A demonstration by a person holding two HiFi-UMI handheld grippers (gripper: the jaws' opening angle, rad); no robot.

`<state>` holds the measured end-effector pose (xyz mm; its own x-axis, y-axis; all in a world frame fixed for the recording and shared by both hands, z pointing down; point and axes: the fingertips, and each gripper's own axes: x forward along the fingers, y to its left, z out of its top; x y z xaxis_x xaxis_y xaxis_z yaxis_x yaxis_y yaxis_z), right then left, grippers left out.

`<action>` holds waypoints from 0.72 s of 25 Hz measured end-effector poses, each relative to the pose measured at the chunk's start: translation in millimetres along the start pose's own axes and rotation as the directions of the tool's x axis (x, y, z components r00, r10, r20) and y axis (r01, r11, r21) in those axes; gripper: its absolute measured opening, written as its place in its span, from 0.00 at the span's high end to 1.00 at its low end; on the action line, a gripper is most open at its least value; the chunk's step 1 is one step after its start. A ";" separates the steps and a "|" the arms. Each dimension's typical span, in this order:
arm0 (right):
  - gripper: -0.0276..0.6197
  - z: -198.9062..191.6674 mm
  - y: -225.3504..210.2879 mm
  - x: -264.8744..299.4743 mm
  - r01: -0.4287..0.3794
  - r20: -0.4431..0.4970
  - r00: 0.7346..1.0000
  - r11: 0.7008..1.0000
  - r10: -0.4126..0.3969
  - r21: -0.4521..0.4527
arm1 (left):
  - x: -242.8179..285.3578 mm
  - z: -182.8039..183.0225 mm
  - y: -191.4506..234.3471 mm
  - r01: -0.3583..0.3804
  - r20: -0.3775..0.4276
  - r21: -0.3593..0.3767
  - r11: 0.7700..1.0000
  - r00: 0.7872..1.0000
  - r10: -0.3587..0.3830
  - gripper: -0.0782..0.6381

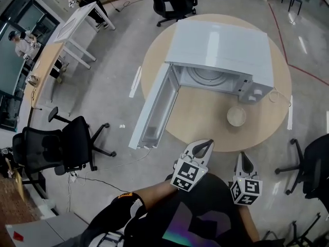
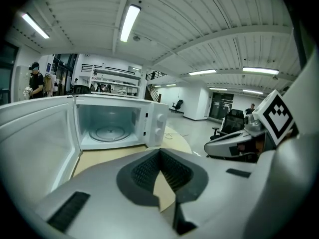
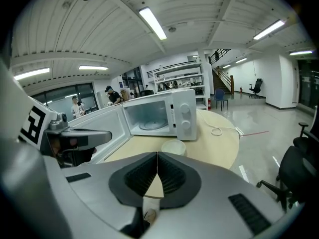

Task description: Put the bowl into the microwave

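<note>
A white microwave (image 1: 221, 48) stands at the back of a round wooden table (image 1: 205, 122), its door (image 1: 154, 107) swung wide open to the left and the turntable bare inside. A small cream bowl (image 1: 237, 116) sits upright on the table in front of the microwave's control panel, and the right gripper view also shows this bowl (image 3: 173, 147) just past the jaws. My left gripper (image 1: 207, 143) hovers at the table's near edge, shut and empty. My right gripper (image 1: 243, 155) hangs just off the edge, below the bowl, also shut and empty.
A white power cable (image 1: 277, 96) lies on the table right of the microwave. Black office chairs stand at the left (image 1: 61, 148), the right (image 1: 313, 169) and behind the table (image 1: 175, 4). Desks (image 1: 77, 24) and people are far off at the upper left.
</note>
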<state>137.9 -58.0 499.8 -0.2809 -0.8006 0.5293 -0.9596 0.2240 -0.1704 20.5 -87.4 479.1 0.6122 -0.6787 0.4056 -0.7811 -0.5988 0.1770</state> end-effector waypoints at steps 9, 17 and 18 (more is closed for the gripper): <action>0.93 8.7 6.4 38.3 0.033 -0.058 0.998 0.999 -0.035 -0.030 | 19.1 8.4 38.6 0.034 0.016 -0.017 0.999 0.999 -0.034 0.83; 0.93 14.4 13.2 57.1 0.052 -0.108 0.992 0.998 -0.057 -0.046 | 26.8 9.2 62.5 0.049 0.009 -0.042 0.998 0.999 -0.049 0.83; 0.93 15.5 14.0 58.9 0.054 -0.112 0.992 0.997 -0.060 -0.052 | 27.8 9.8 64.9 0.052 0.010 -0.043 0.998 0.999 -0.052 0.83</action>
<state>108.1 -110.6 515.7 -0.2234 -0.7454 0.6281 -0.9730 0.2093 -0.0978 -11.9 -149.3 493.0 0.6528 -0.6512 0.3870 -0.7529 -0.6141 0.2366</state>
